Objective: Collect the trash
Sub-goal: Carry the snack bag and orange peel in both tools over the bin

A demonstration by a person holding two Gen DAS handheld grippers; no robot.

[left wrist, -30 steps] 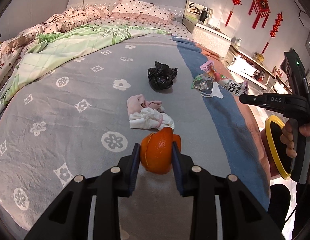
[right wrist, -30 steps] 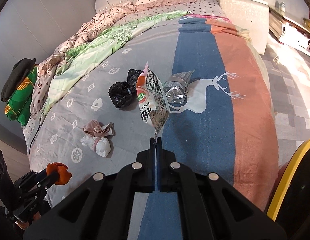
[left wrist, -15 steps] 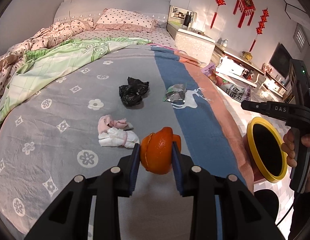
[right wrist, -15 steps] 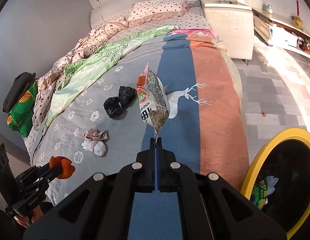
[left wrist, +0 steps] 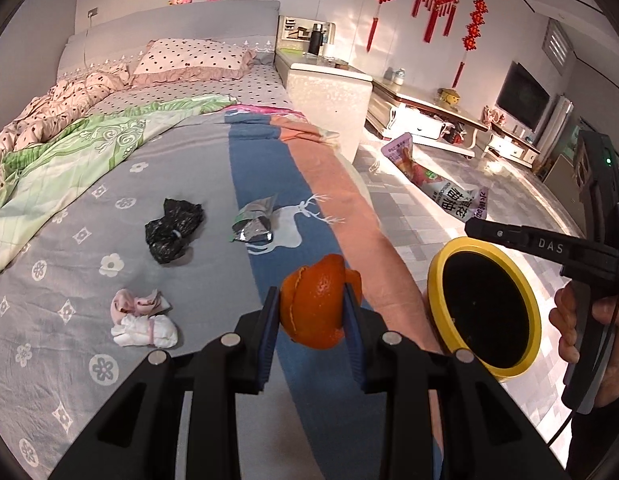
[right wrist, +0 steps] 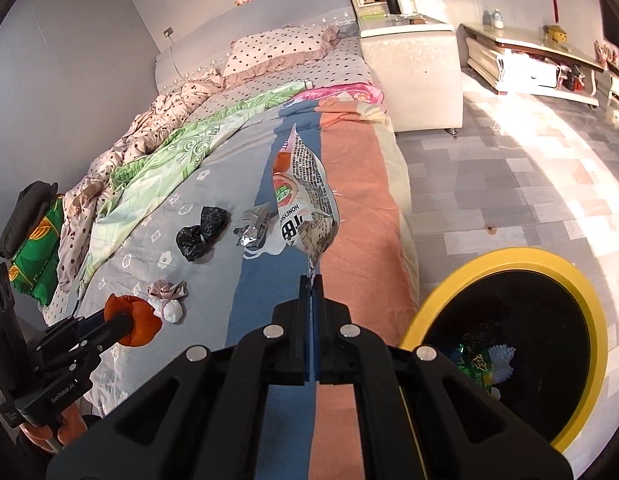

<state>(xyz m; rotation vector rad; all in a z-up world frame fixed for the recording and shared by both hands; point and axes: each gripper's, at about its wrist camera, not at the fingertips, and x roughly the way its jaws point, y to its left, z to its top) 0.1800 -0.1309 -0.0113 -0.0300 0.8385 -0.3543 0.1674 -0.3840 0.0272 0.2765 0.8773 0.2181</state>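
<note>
My left gripper (left wrist: 311, 312) is shut on an orange peel (left wrist: 319, 306), held above the bed's foot edge, left of the yellow-rimmed black bin (left wrist: 485, 306). My right gripper (right wrist: 311, 284) is shut on the corner of a snack bag (right wrist: 303, 200), held up over the bed's right side; the bin (right wrist: 509, 344) sits on the floor to its lower right with wrappers inside. On the bed lie a black plastic bag (left wrist: 173, 230), a crumpled silver wrapper (left wrist: 253, 226) and a pink-and-white tissue wad (left wrist: 141, 320). The peel also shows in the right wrist view (right wrist: 135, 318).
The bed (left wrist: 89, 240) has a grey flowered cover with blue and orange stripes; a green quilt and pillows lie at its head. A white nightstand (right wrist: 413, 56) stands beside it. A low TV cabinet (left wrist: 437, 120) lines the far wall across the tiled floor (right wrist: 509, 168).
Both grippers have pulled back and swung right toward the bin, which now looms larger in both views. The peel and the snack bag stay gripped; trash on the bed has not moved.
</note>
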